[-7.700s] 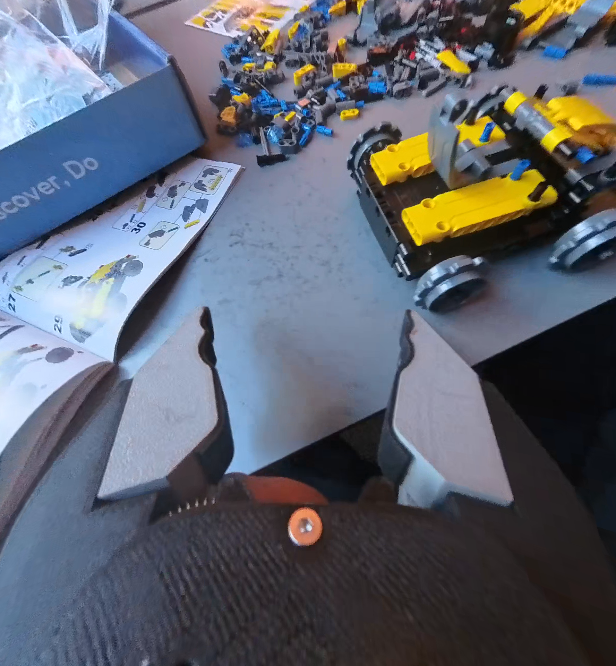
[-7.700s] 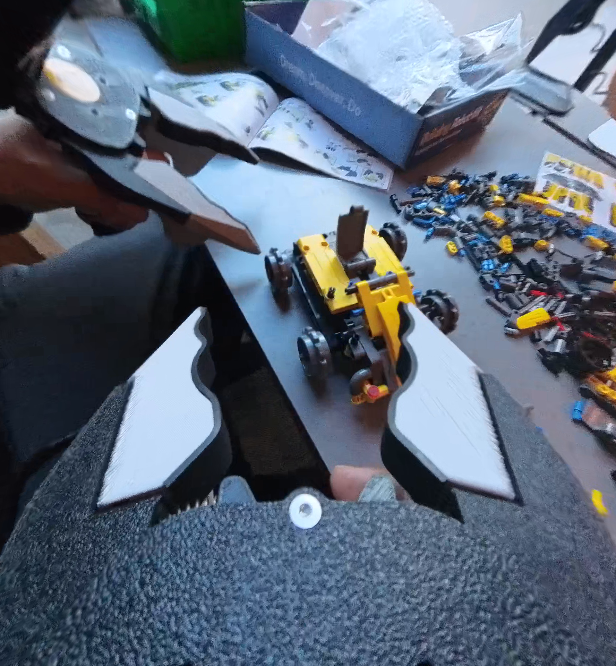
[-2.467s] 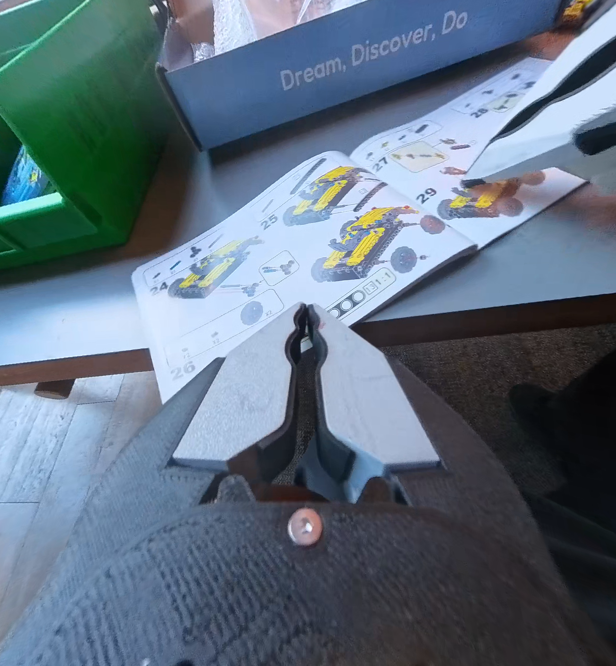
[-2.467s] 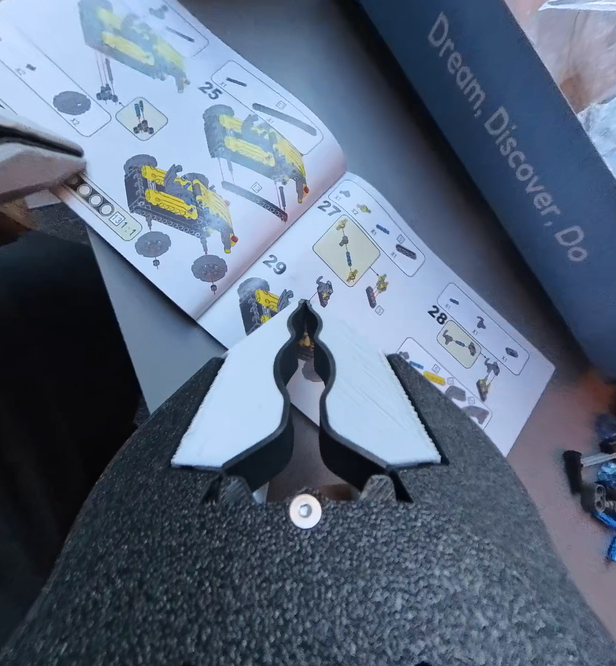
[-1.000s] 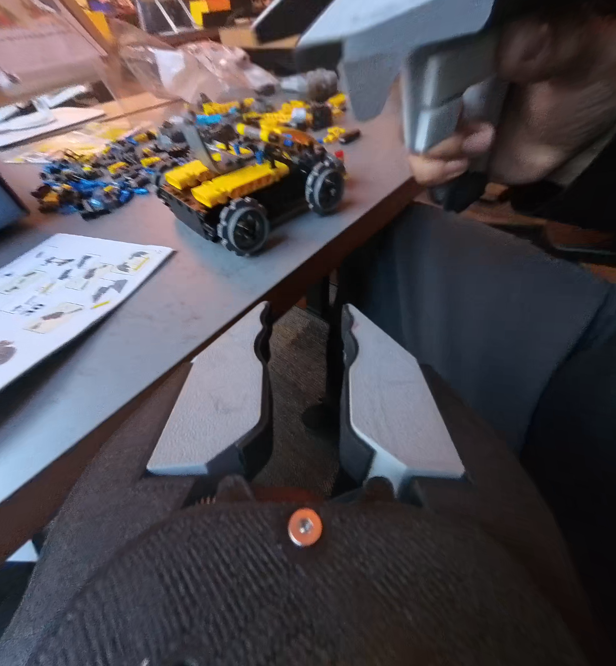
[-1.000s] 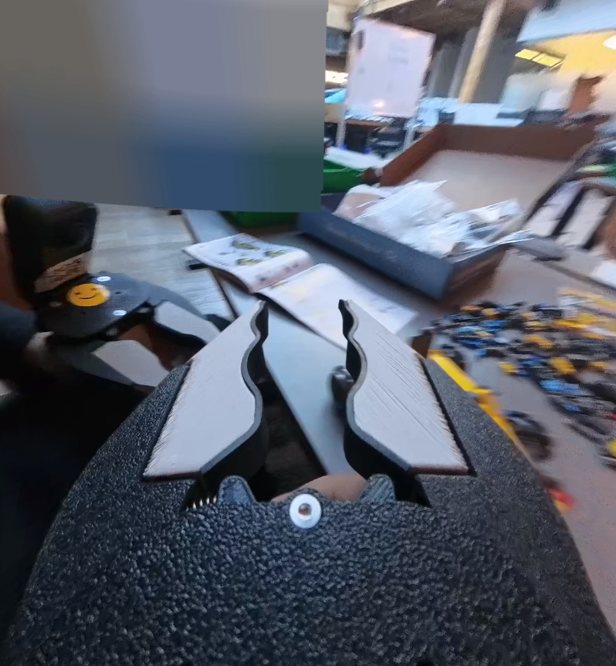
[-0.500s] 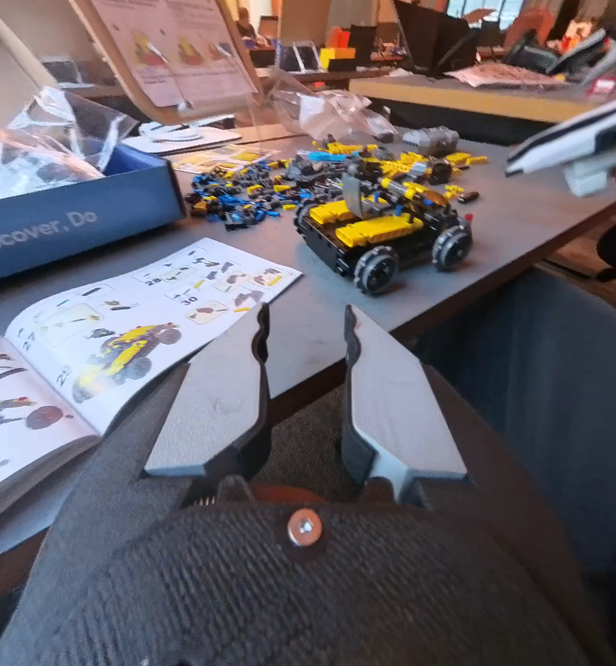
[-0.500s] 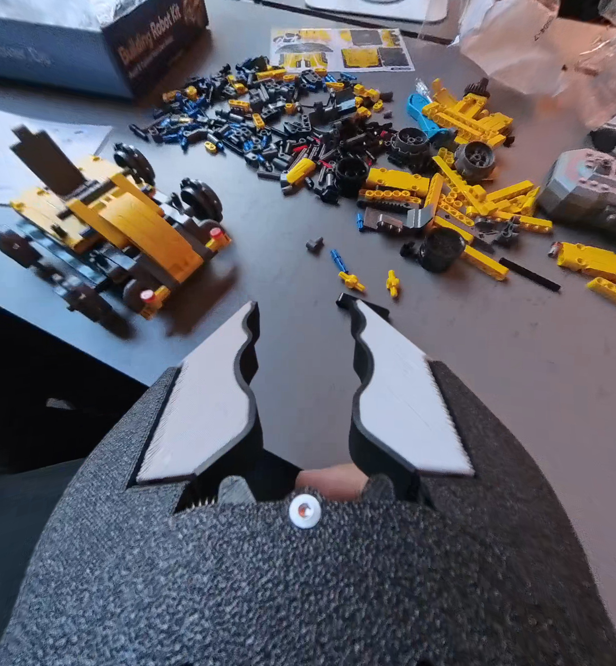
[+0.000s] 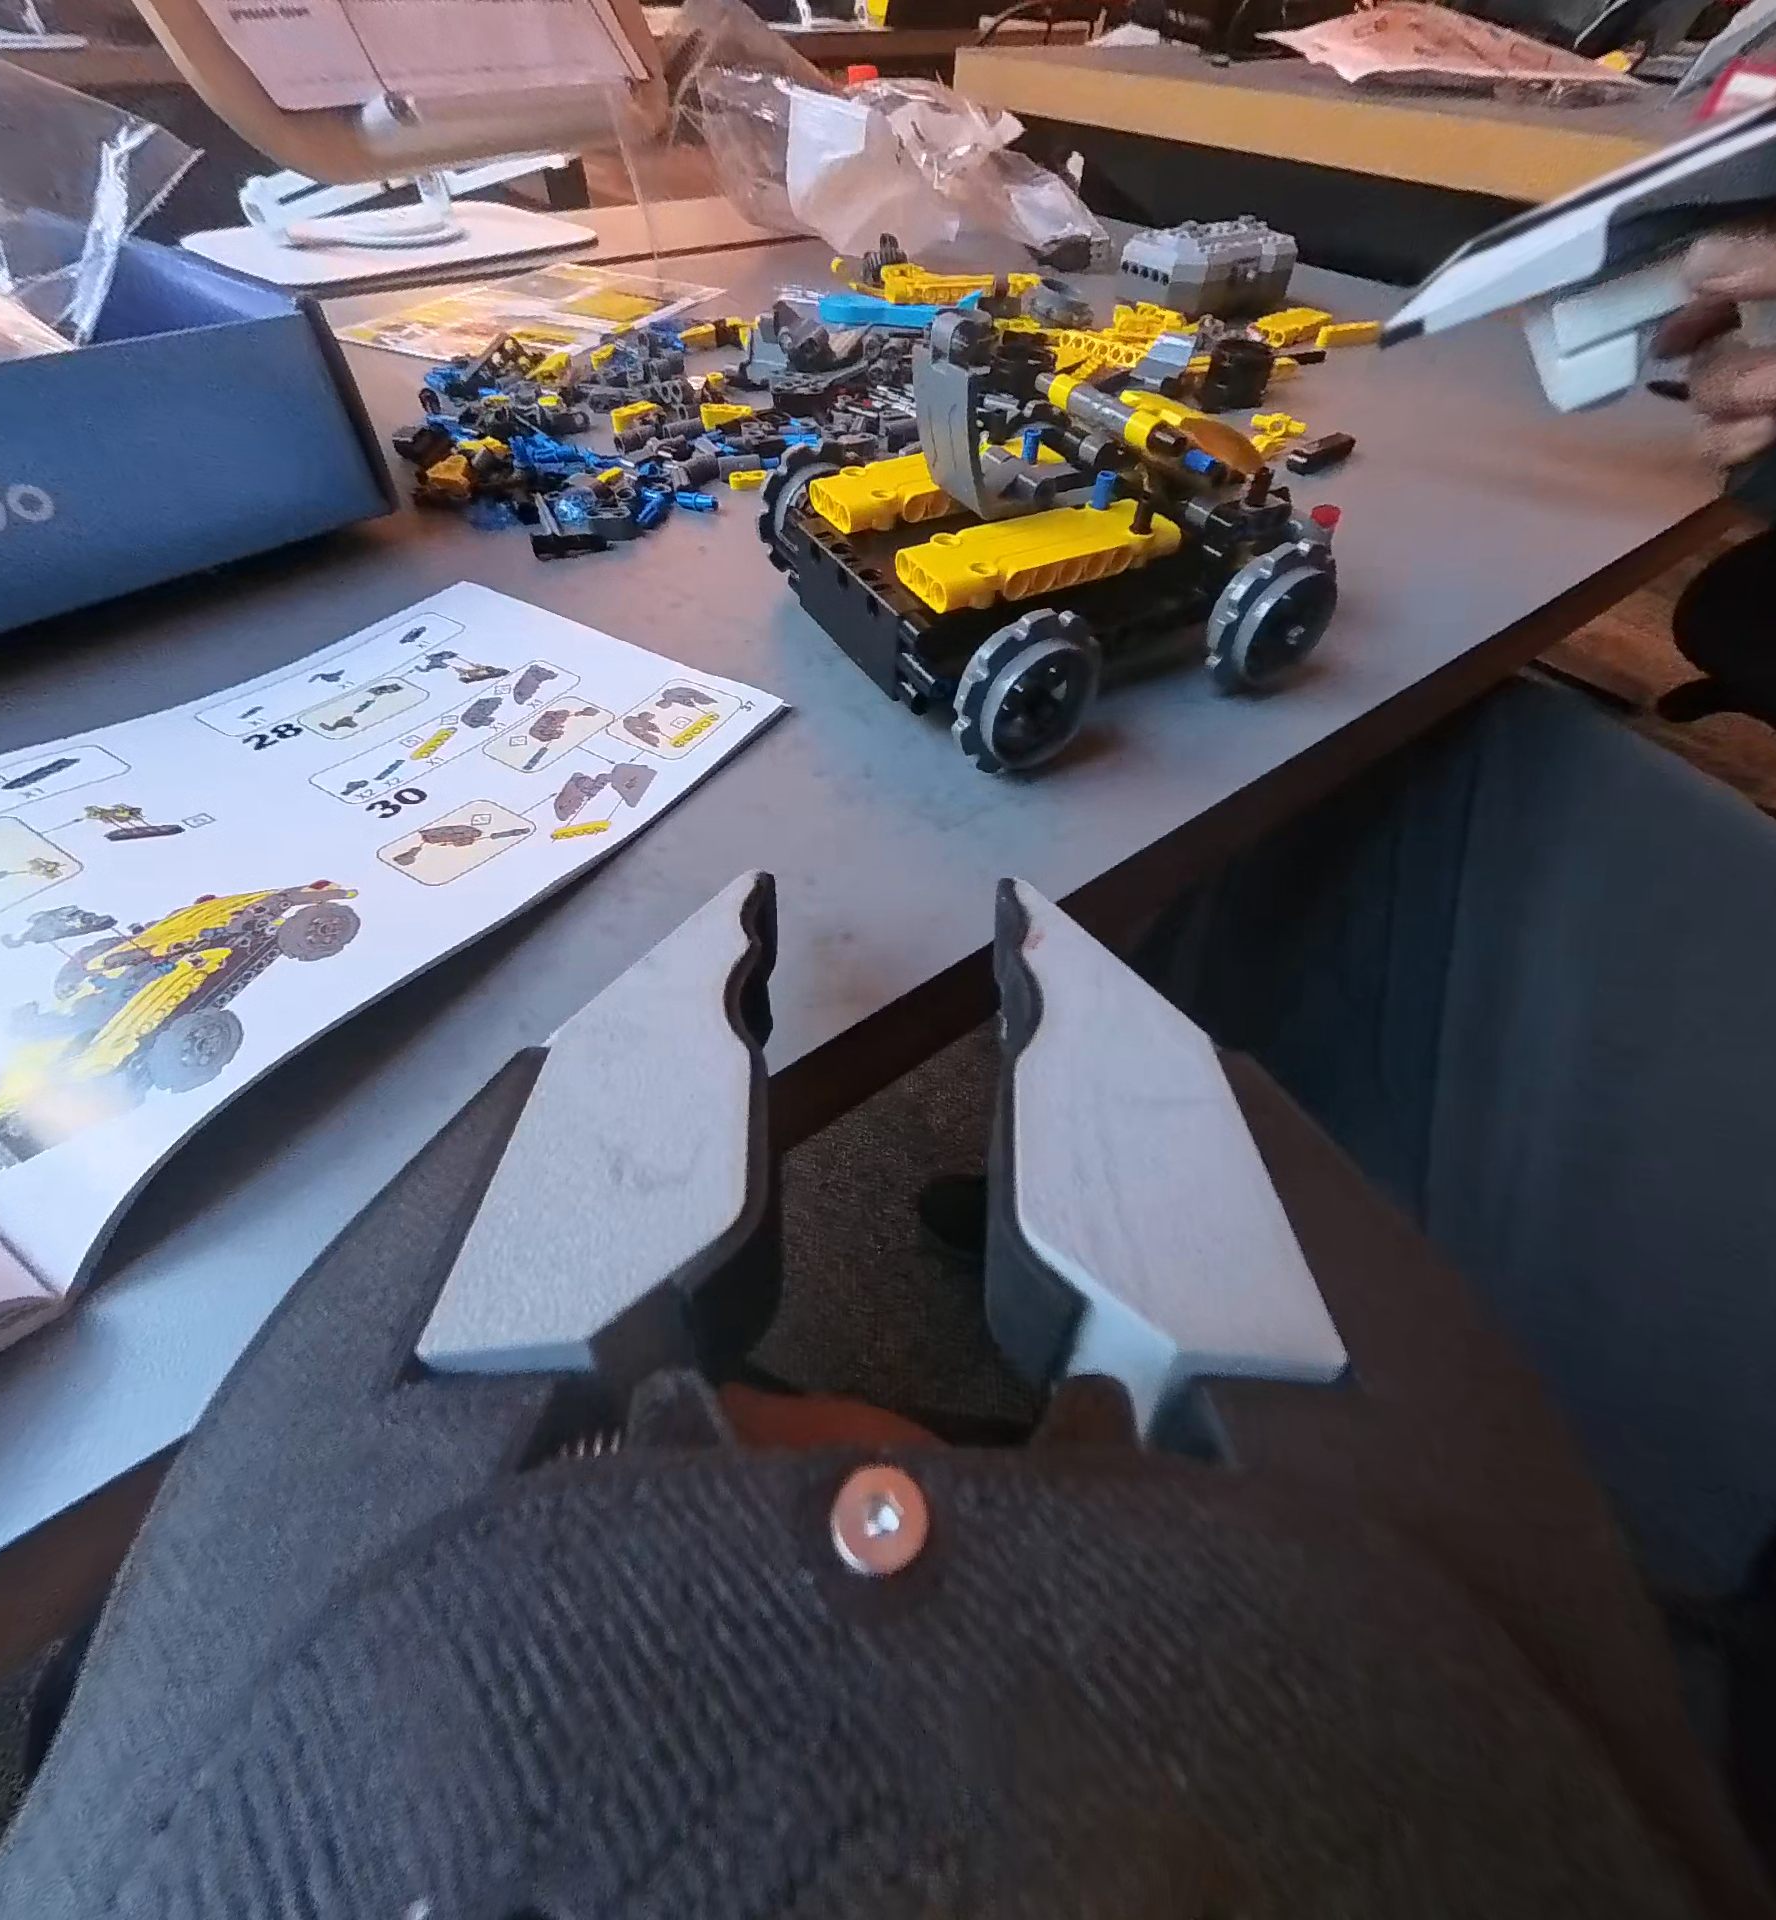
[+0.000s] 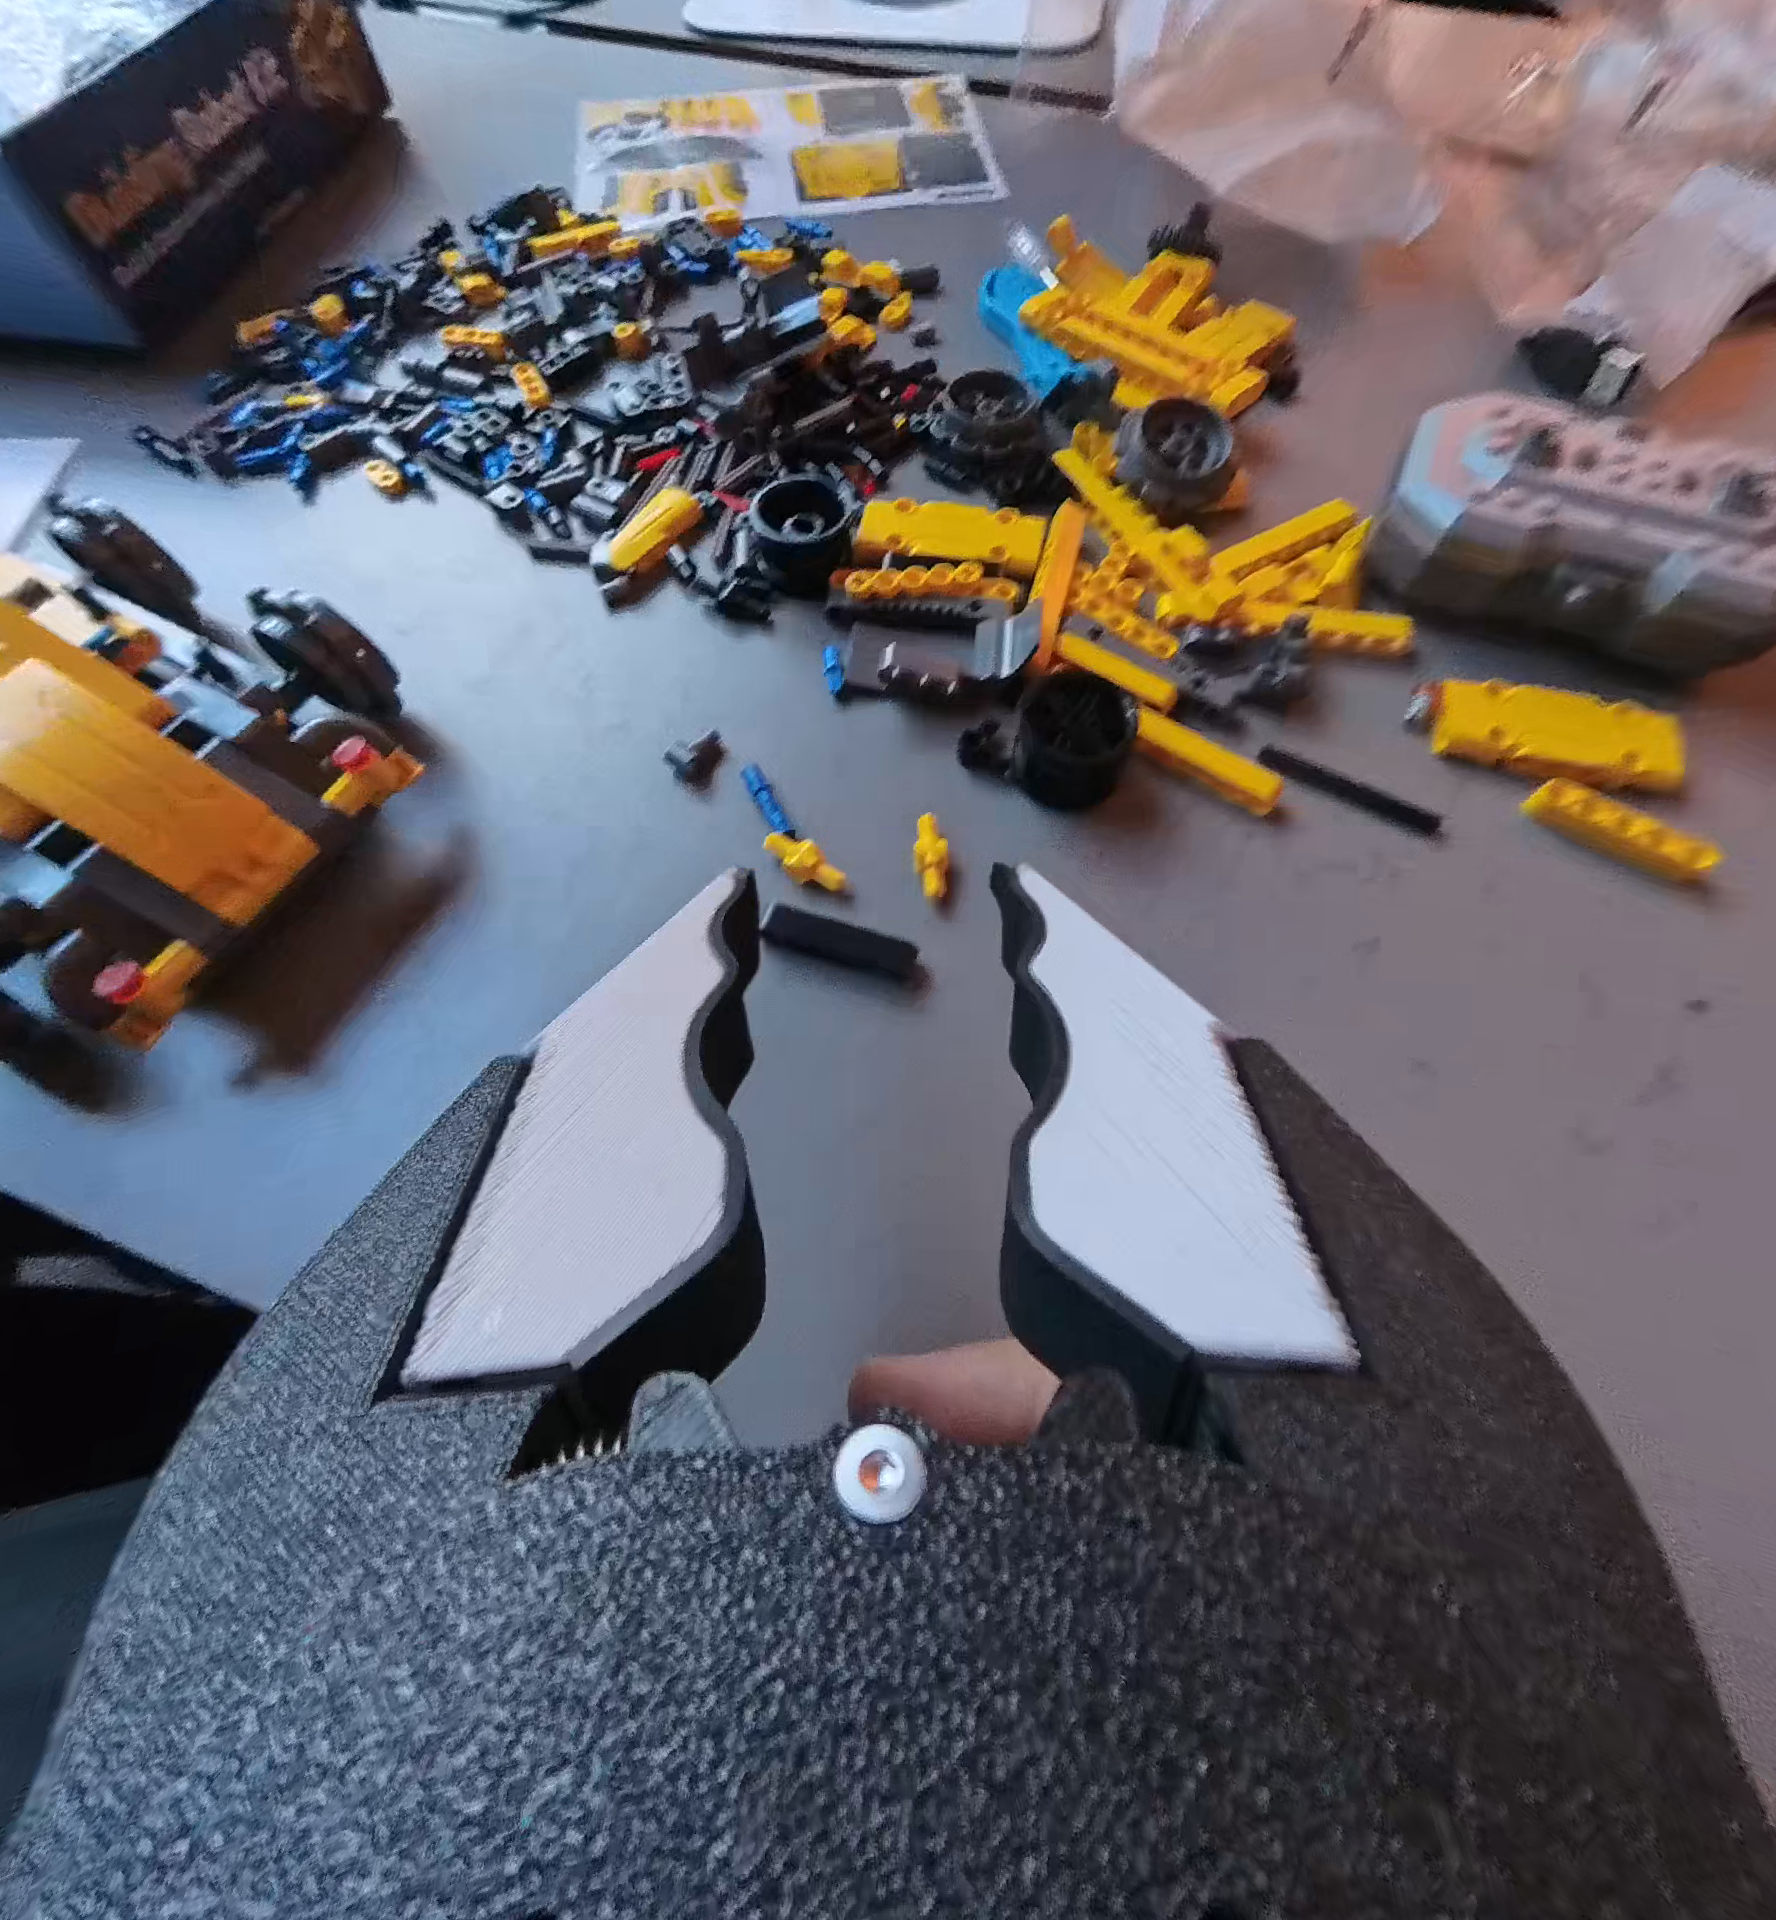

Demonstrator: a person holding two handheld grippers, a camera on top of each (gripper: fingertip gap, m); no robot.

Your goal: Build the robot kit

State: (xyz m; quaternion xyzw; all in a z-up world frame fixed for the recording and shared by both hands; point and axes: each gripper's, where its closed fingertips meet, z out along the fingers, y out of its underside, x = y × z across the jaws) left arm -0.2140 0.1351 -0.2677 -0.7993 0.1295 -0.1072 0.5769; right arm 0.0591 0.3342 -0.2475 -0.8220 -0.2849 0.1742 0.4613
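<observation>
A half-built yellow and black brick vehicle (image 9: 1050, 551) stands on the grey table (image 9: 863, 821) near its front edge; it also shows at the left of the right wrist view (image 10: 105, 769). My left gripper (image 9: 879, 904) is open and empty, held at the table's front edge, beside the open instruction booklet (image 9: 271, 831). My right gripper (image 10: 873, 883) is open and empty, just above the table over a short black pin (image 10: 840, 943), with small yellow pins (image 10: 931, 854) just beyond. The right gripper also shows in the left wrist view (image 9: 1549, 260), far right.
A pile of loose yellow, black and blue bricks (image 10: 863, 447) covers the table's middle. A grey block unit (image 10: 1601, 540) lies at right. A blue box (image 9: 125, 447) stands at left. Clear plastic bags (image 10: 1486, 156) and a sticker sheet (image 10: 790, 140) lie at the back. One gripper's finger ends stand about 35 centimeters off the other's. The short black pin (image 10: 840, 943) is closer to my right gripper, around 4 centimeters from its tips; the left tips are 30 centimeters off. It turns up in the left wrist view (image 9: 1325, 448) as well.
Both grippers swung from the booklet, which each was shut near, and opened. The left now faces the vehicle; the right has moved in low over the loose parts.
</observation>
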